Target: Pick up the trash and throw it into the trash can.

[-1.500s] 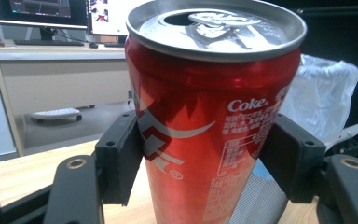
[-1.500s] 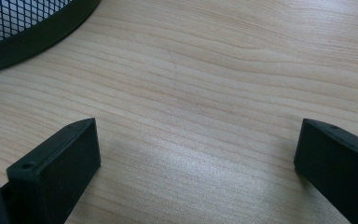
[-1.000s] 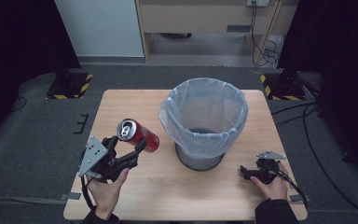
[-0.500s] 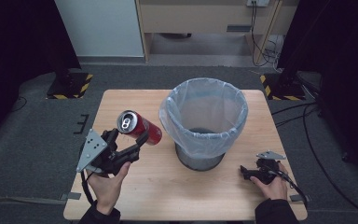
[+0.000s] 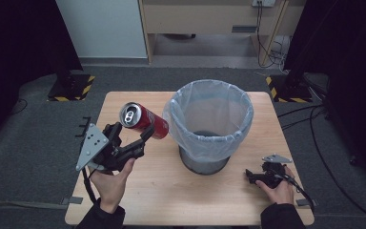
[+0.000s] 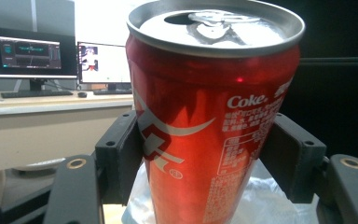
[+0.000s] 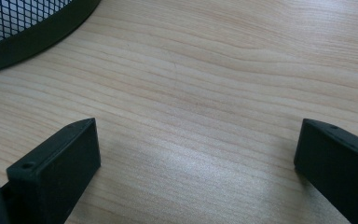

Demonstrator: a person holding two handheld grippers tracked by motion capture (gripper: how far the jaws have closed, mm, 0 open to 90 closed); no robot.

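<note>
While the left gripper is clamping the red can above the table just left of the lined bin, the drop is seemingly remaining, the right gripper lying open and empty at near right.

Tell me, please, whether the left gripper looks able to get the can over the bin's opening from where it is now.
Probably yes. The left gripper holds the red can off the table, beside the bin's rim, and the lined bin stands open with nothing between.
</note>
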